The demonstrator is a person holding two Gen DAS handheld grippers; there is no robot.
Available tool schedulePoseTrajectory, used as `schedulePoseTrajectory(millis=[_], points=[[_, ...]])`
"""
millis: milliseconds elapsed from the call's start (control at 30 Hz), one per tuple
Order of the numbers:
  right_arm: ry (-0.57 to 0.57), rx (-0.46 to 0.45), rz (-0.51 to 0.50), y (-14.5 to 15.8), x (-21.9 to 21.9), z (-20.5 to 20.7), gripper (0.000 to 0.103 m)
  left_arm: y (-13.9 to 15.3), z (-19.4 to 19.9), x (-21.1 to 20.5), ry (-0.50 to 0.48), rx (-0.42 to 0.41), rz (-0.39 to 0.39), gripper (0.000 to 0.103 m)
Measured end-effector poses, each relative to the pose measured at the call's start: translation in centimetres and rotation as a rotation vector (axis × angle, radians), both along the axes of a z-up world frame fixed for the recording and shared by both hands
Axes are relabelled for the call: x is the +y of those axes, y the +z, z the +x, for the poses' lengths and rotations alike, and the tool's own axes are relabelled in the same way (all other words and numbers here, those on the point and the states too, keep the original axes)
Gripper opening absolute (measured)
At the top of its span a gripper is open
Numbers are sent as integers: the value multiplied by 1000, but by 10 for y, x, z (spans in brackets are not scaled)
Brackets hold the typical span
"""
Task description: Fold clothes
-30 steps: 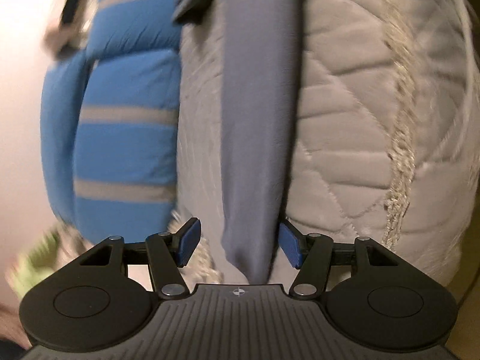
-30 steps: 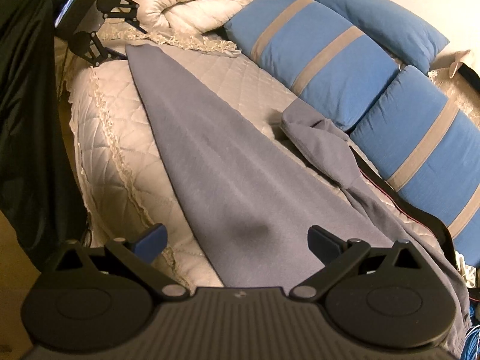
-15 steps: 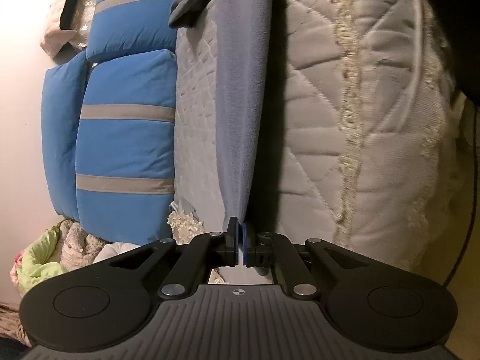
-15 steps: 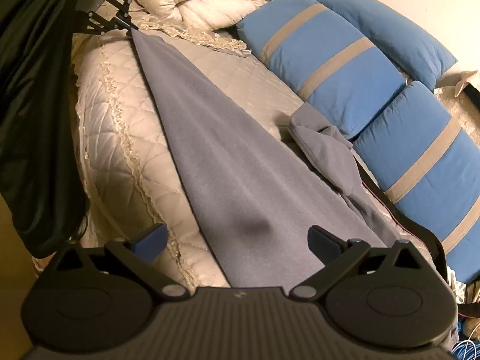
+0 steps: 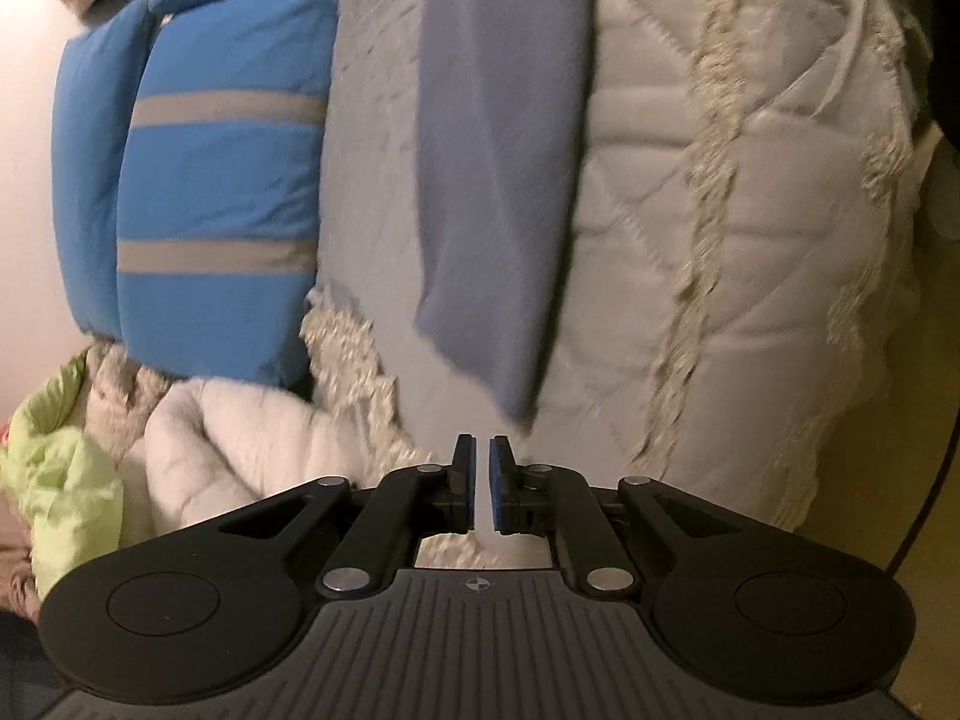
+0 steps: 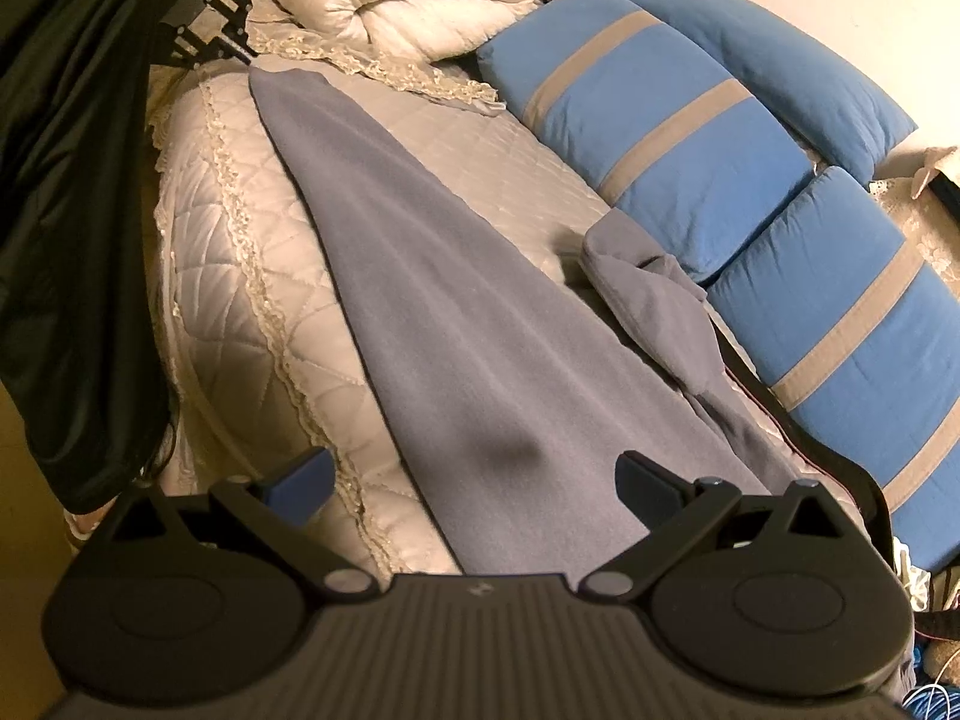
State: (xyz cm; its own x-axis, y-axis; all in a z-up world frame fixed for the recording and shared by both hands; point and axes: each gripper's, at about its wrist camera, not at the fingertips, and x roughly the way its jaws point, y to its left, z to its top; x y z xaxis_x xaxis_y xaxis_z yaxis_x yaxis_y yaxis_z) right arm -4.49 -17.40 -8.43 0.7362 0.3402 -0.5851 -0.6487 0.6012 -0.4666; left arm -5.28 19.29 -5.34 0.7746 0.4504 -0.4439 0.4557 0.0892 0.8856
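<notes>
A grey-blue garment (image 5: 498, 180) lies stretched lengthwise on the quilted bed (image 5: 690, 240). Its pointed near corner rests just beyond my left gripper (image 5: 481, 480), whose pads stand almost together with a thin gap and nothing between them. In the right wrist view the same garment (image 6: 450, 300) runs from under my right gripper (image 6: 474, 474) to the far end, where the left gripper (image 6: 210, 24) hovers by its corner. The right gripper is open above the wide end of the cloth. A bunched sleeve (image 6: 648, 288) lies against the cushions.
Blue cushions with grey stripes (image 6: 690, 138) line the wall side of the bed. A rolled white duvet (image 6: 408, 0) and a green cloth (image 5: 54, 468) sit at the far end. Dark fabric (image 6: 72, 180) hangs at the bed's open edge.
The left gripper closed on the garment's corner half a second ago; now the corner lies free on the quilt and the gripper has drawn back. The right gripper stayed open in place.
</notes>
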Motion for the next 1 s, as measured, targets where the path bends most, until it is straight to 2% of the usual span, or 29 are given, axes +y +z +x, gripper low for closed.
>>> schedulePoseTrajectory(millis=[33,67,100,133,200,400,667,767,1000], points=[[1,1,5,1,0,0,103,8,3,0,28,-15,-37,40],[0,4,12,2,0,1,103,19,5,-1,47,-30,-98,54],[-2,7,20,3,-1,2,103,31,7,-3,62,-45,-163,73],[-5,12,30,4,-2,3,103,42,9,-4,78,-60,-228,78],[-19,26,59,8,-4,7,103,61,16,-10,85,-88,-301,80],[-88,57,144,16,-14,19,103,95,46,-52,58,-123,-426,81],[-149,60,192,21,-18,28,103,115,104,-145,5,-151,-695,81],[-156,52,187,20,-16,29,103,107,124,-188,-53,-129,-708,81],[-159,34,182,20,-13,31,103,60,161,-285,-186,-66,-631,81]])
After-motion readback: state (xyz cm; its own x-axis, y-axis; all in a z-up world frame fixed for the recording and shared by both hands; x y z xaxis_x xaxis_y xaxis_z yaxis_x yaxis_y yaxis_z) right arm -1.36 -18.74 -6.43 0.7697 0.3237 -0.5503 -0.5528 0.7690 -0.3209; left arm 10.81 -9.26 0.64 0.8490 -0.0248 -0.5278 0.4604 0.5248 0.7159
